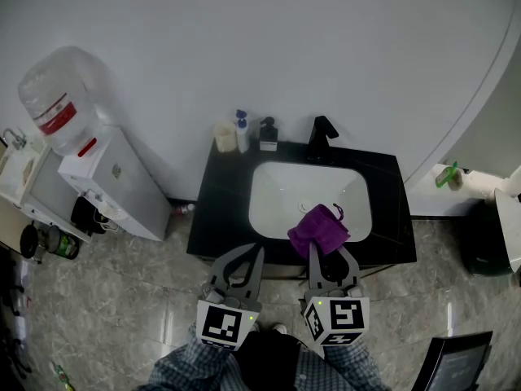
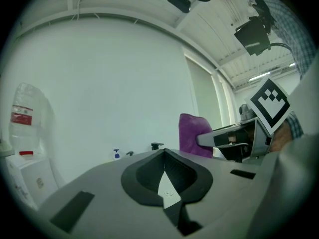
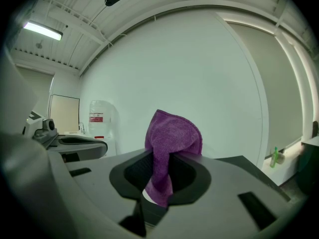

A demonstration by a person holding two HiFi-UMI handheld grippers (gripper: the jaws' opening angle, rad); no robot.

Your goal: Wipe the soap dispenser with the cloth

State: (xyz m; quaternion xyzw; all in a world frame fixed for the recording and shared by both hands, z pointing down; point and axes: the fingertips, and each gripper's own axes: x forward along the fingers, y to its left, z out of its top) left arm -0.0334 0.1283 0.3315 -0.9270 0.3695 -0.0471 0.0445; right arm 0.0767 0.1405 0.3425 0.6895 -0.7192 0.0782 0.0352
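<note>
the right tool point(image 3: 160, 159) pinched the purple cloth point(image 1: 319, 229). the left tool point(image 1: 257, 255) was closed on nothing. the soap dispenser point(image 1: 268, 134) stood well ahead of both tools, at the back of the desk point(image 1: 216, 210).

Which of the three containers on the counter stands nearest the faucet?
The dark-pump dispenser, rightmost of the row; the blue-topped bottle and the beige cup stand farther left of the faucet.

The left tool point(image 1: 257, 252) has its jaws together; the right tool point(image 1: 327, 249) clamps the cloth point(image 1: 318, 228).
</note>
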